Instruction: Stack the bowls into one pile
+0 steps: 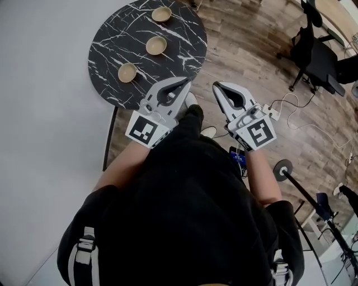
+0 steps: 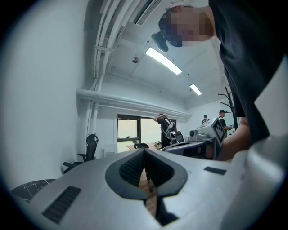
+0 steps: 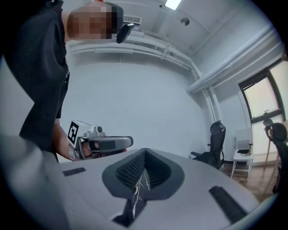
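While both grippers point level ahead of my chest, the head view gives me the only clear look at the work. The left gripper (image 1: 185,84) has its jaws pressed together with nothing between them, and the left gripper view confirms it: the left gripper's (image 2: 144,151) ribbed pads meet at the tip. The right gripper (image 1: 217,85) is likewise closed and empty, its pads meeting in its own view (image 3: 145,152).

Three tan bowls sit upright on the round black marble table (image 1: 112,47), in a loose diagonal row, well apart and not stacked: the far bowl (image 1: 161,14), the middle bowl (image 1: 156,45) and the near bowl (image 1: 127,72). The near bowl lies just beyond the left gripper's tips. That gripper covers part of the table's near edge, and my dark shirt (image 1: 184,206) hides whatever stands below it.

Each gripper's grey body fills the lower half of its own view. I only get a sliver of marble at the lower left of the left gripper view (image 2: 27,188), and white veins through the slot under the right jaws (image 3: 136,195). Figures by the window (image 2: 164,126) are too small to make out.
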A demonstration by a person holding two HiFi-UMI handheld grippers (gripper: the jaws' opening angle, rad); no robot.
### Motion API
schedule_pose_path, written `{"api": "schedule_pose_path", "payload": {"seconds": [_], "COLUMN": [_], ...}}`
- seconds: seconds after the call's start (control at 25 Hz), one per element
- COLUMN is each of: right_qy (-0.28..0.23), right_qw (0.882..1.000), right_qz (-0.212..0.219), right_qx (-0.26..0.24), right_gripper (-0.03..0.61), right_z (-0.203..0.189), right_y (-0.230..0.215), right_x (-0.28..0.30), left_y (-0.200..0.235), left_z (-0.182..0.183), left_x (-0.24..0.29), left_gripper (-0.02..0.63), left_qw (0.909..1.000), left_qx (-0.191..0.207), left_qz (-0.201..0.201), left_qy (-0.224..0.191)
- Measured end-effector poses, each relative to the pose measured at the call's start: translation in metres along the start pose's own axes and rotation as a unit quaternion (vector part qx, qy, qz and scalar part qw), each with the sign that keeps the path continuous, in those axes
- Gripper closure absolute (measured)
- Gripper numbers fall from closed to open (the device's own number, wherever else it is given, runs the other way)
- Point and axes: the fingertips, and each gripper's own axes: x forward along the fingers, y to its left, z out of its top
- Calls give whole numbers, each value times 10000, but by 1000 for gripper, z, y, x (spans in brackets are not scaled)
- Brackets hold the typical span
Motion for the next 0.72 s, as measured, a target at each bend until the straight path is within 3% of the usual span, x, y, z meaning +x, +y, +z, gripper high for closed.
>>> {"api": "schedule_pose_path", "payload": {"seconds": [0.4,0.72], "right_qy": [357,669], "right_qw": [9990,9947], "right_qz": [265,757], "right_qx": [-67,-185], "right_gripper": [584,585], "right_z": [3,1], "right_y": [-73,-108], "right_x": [62,153], "left_y": [76,157], "left_z": [-2,-4], "left_x": [67,80], "left_gripper": [609,609], "left_qw": [9997,9984], "left_qx": [-72,-227], "left_qz": [138,463], "left_qy": [-191,-210]}}
